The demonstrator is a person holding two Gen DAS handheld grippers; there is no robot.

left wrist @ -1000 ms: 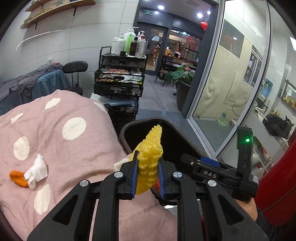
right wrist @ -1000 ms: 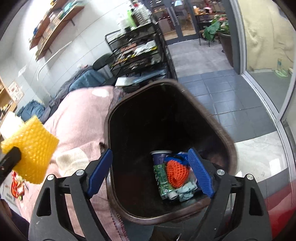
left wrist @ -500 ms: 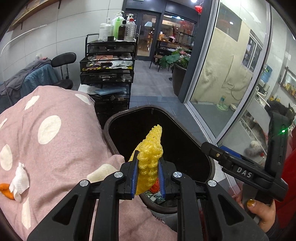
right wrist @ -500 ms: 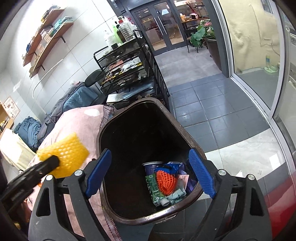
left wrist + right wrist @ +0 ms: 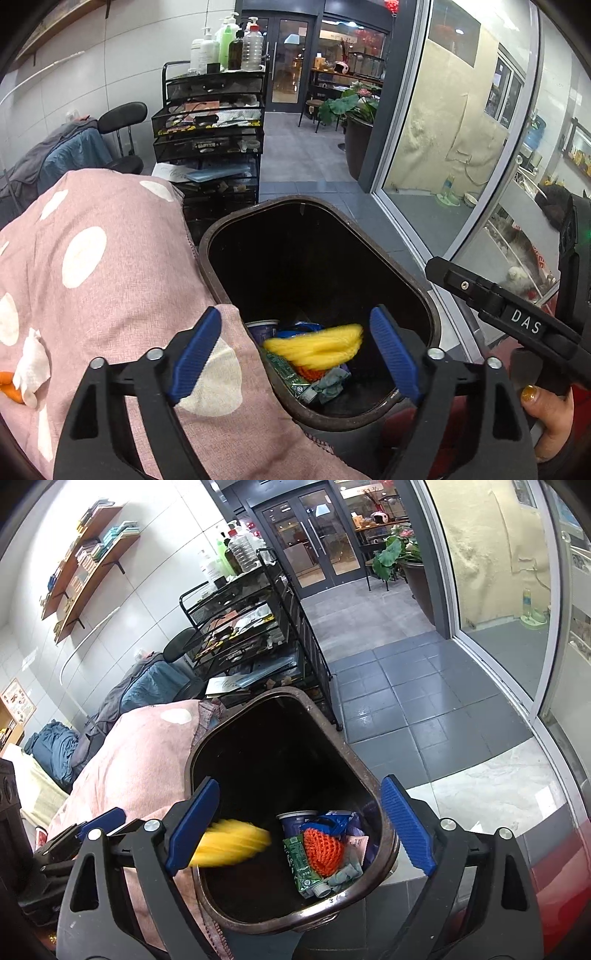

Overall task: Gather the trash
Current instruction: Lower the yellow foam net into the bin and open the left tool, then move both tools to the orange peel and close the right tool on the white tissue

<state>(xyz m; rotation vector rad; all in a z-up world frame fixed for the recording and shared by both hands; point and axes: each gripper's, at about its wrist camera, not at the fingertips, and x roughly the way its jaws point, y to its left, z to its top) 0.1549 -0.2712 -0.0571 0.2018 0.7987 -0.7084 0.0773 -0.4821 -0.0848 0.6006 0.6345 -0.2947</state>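
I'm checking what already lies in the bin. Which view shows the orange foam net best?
The right wrist view: the orange foam net lies fully exposed among the litter in the dark brown bin. In the left wrist view only a sliver of it shows, under the blurred yellow foam net.

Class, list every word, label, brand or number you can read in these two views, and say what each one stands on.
"DAS": white letters on the right gripper, seen in the left wrist view.
Green carton in the bin: print too small to read.
Bottles on the cart: labels unreadable.
Wall poster: blurred.
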